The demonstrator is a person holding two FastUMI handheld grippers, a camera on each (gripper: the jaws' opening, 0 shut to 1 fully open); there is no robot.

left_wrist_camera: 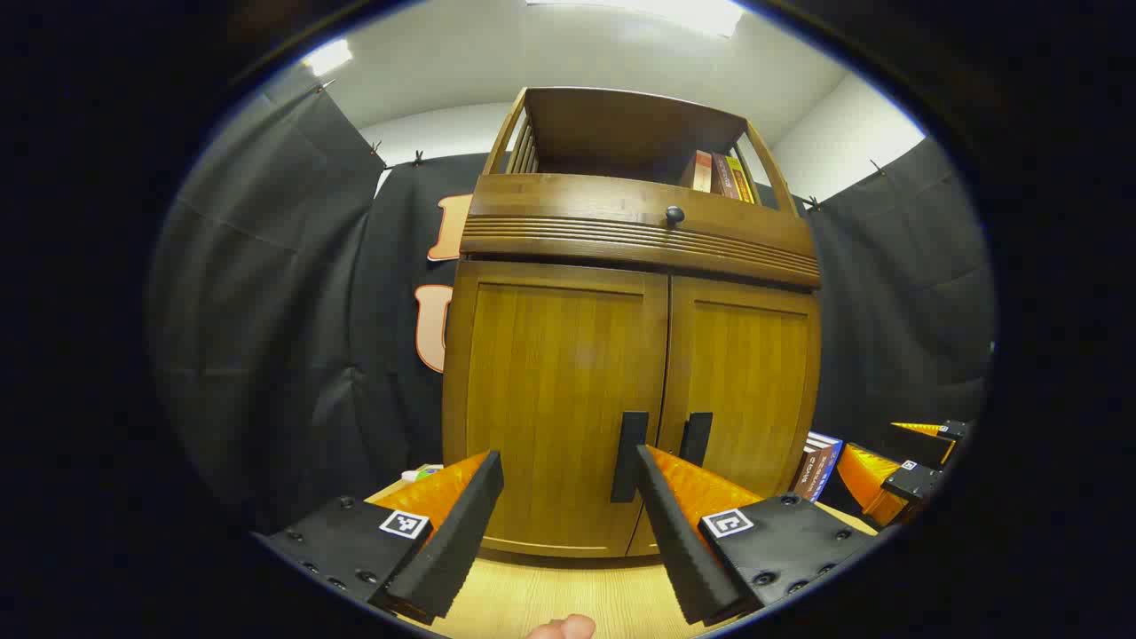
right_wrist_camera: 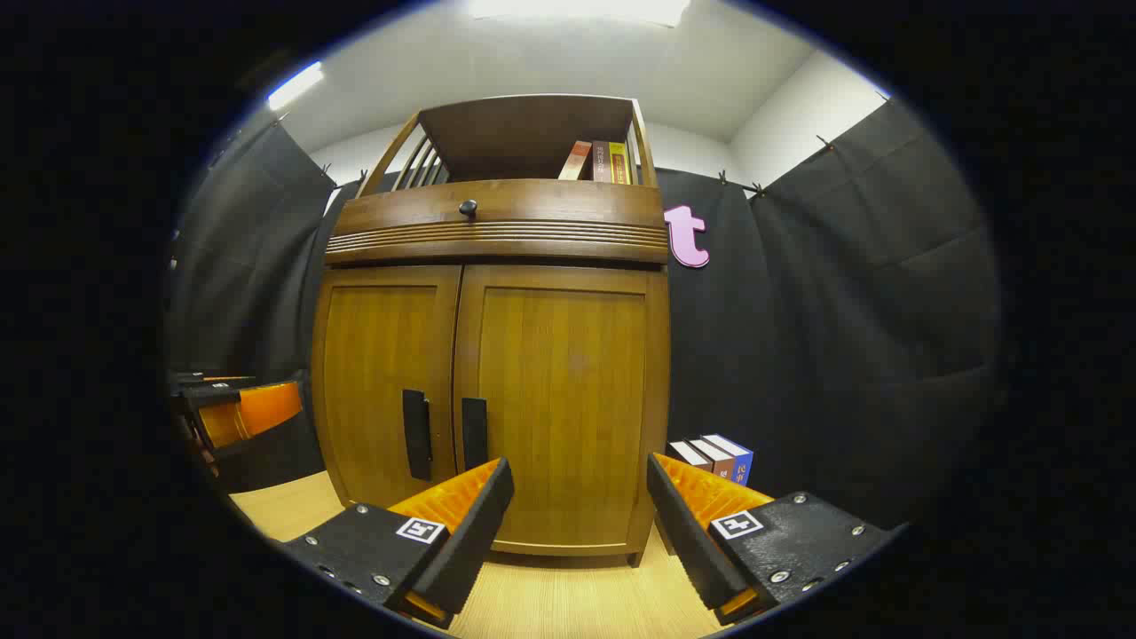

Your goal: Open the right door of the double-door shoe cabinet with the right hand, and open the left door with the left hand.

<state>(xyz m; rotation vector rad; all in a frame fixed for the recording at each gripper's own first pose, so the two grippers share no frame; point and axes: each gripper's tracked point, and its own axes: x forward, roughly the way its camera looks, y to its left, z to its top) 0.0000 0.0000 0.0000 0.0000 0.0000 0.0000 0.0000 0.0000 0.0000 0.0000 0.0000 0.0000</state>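
A wooden shoe cabinet (left_wrist_camera: 568, 222) (right_wrist_camera: 497, 222) stands on a light wood tabletop with both doors closed. The left door (left_wrist_camera: 555, 399) (right_wrist_camera: 386, 373) and right door (left_wrist_camera: 750, 382) (right_wrist_camera: 564, 390) each carry a dark vertical handle near the middle seam: left handle (left_wrist_camera: 628, 454) (right_wrist_camera: 415, 433), right handle (left_wrist_camera: 696, 438) (right_wrist_camera: 474, 432). My left gripper (left_wrist_camera: 568, 461) is open in front of the left door, its right finger just below the left handle. In front of the right door my right gripper (right_wrist_camera: 581, 475) is open, a little right of the right handle. Neither touches the cabinet.
A round dark knob (left_wrist_camera: 674, 214) (right_wrist_camera: 468, 209) sits on the drawer band above the doors. Books (left_wrist_camera: 723, 176) (right_wrist_camera: 599, 161) lean in the open top shelf. More books (left_wrist_camera: 818, 466) (right_wrist_camera: 714, 457) stand on the tabletop right of the cabinet. The other gripper (left_wrist_camera: 905, 466) (right_wrist_camera: 240, 413) shows at each view's edge.
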